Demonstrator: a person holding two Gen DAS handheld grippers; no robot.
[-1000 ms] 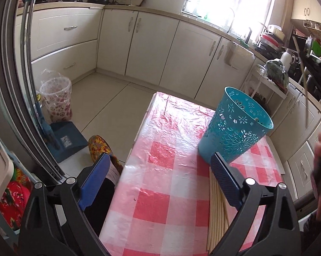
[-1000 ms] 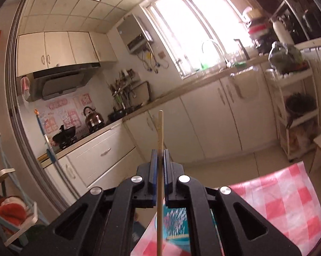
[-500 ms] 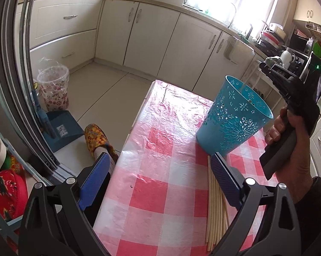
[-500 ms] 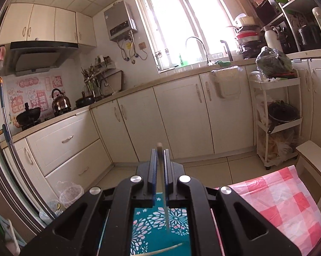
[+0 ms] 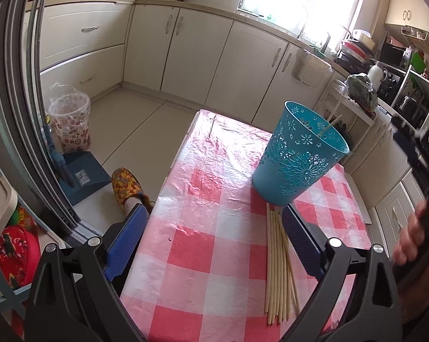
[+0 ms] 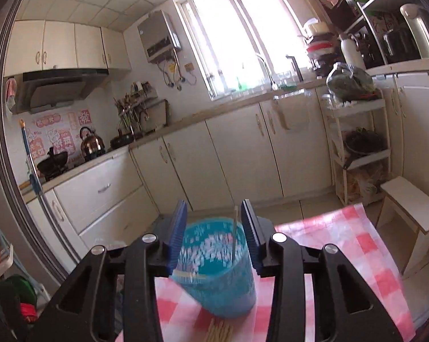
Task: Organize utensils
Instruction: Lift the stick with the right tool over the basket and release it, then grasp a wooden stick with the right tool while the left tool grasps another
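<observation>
A teal cut-out basket stands upright on the pink checked tablecloth, with one pale chopstick leaning inside it. Several more chopsticks lie in a bundle on the cloth, just in front of the basket. My left gripper hangs open above the cloth, its right finger beside the bundle. My right gripper is over the basket. Its jaws are opening, and a blurred chopstick stands loose between them, free of the pads. A hand holds that gripper at the right edge.
Cream cabinets line the far wall under a window. A white shelf rack and a low white stool stand to the right of the table. On the floor to the left are a lined bin, a blue dustpan and a slippered foot.
The right gripper came down over the basket, then its jaws parted and let go of the chopstick, which now stands in the basket. The left gripper barely moved.
</observation>
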